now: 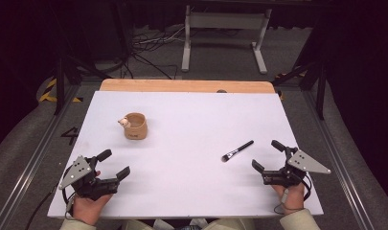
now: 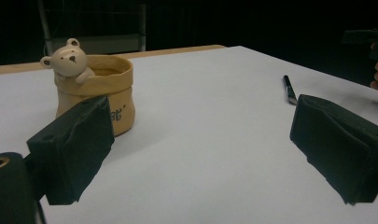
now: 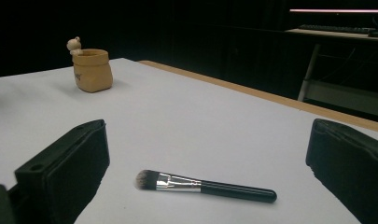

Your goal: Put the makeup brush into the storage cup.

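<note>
Here: right gripper point(image 3: 210, 172) fingers wide — makeup brush point(image 3: 205, 185) on table between them, untouched; left gripper point(image 2: 203, 154) likewise wide.

Tabletop point(image 1: 191, 143) evenly lit from overhead, soft faint shadows; surroundings dark. Both gripper views dim, grainy, slightly soft at the edges.

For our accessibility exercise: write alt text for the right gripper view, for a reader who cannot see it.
A makeup brush lies flat on the white table, in front of the open right gripper, between its two black jaws. Farther back stands a tan pot with a small bear figure on its rim.
</note>
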